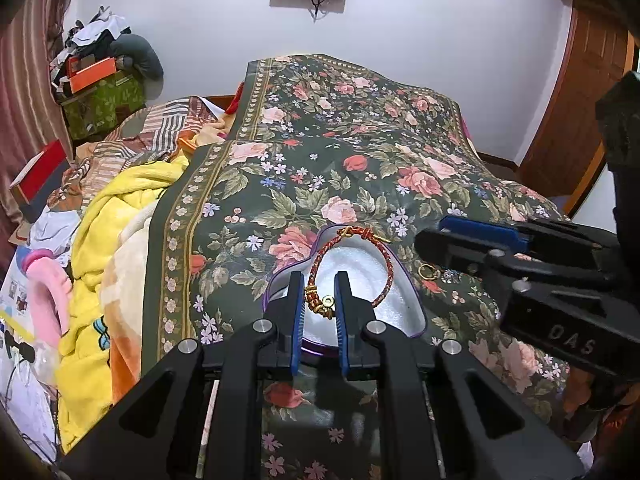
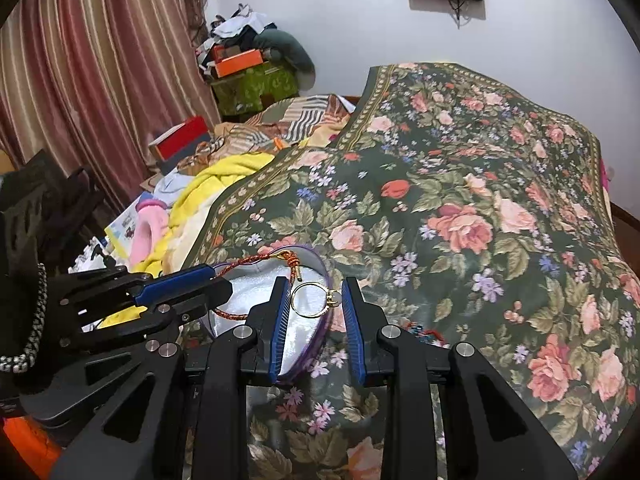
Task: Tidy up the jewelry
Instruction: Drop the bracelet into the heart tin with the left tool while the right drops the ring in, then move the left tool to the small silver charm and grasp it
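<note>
left tool jaws are narrowed around the beaded gold-charm end of the red braided bracelet, apparently pinching it over the white-lined heart-shaped tray on the floral bedspread; right tool is set slightly wider, framing the gold ring, and i cannot tell whether its pads touch. bracelet is light, limp cord, so grab at the charm cluster; ring is tiny, stiff and slippery, so pinch across the band.

floral bedspread clear, clutter left
</note>
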Tool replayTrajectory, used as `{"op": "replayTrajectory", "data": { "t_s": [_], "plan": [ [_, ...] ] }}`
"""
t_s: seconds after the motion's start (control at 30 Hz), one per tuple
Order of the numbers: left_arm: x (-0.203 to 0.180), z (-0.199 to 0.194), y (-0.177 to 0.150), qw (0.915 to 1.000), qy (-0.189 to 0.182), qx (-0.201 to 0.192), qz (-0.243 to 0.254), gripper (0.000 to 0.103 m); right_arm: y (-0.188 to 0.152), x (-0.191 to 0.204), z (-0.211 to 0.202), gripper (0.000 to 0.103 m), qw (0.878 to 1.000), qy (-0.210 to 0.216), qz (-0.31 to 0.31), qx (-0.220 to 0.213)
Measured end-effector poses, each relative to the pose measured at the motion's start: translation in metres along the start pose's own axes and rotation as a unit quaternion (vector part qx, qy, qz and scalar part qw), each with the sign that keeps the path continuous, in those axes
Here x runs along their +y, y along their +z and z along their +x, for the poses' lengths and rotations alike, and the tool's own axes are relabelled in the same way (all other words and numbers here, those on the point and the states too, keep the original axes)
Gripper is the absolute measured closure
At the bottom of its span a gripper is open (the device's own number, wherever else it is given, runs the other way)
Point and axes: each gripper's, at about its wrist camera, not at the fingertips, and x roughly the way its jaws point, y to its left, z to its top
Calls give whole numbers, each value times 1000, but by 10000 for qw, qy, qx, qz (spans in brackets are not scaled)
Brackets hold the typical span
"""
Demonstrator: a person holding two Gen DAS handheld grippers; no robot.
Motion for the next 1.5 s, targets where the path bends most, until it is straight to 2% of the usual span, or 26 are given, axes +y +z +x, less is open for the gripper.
{"op": "replayTrajectory", "data": {
  "t_s": [0.57, 0.7, 0.97, 1.17, 1.3, 1.5],
  "plan": [
    [15, -10, 2, 9998, 178, -68, -116, 90, -4, 13, 24, 79, 9988, 264, -61, 419],
    [16, -11, 2, 9996, 239, -39, -133, 90, -4, 13, 20, 72, 9987, 246, -23, 436],
    [7, -26, 6, 9996, 247, -128, -56, 90, 3, 4, -12, 71, 9999, 108, 70, 88],
    [-11, -43, 14, 9994, 179, -283, 68, 90, 3, -16, -52, 71, 9993, -200, 206, -256],
    [-27, -52, 17, 9991, 139, -370, 183, 75, -4, -36, -77, 71, 9976, -463, 334, -383],
    [-58, -54, 16, 9989, -78, -318, 329, 70, -24, -72, -106, 71, 9937, -862, 580, -428]
  ]
}}
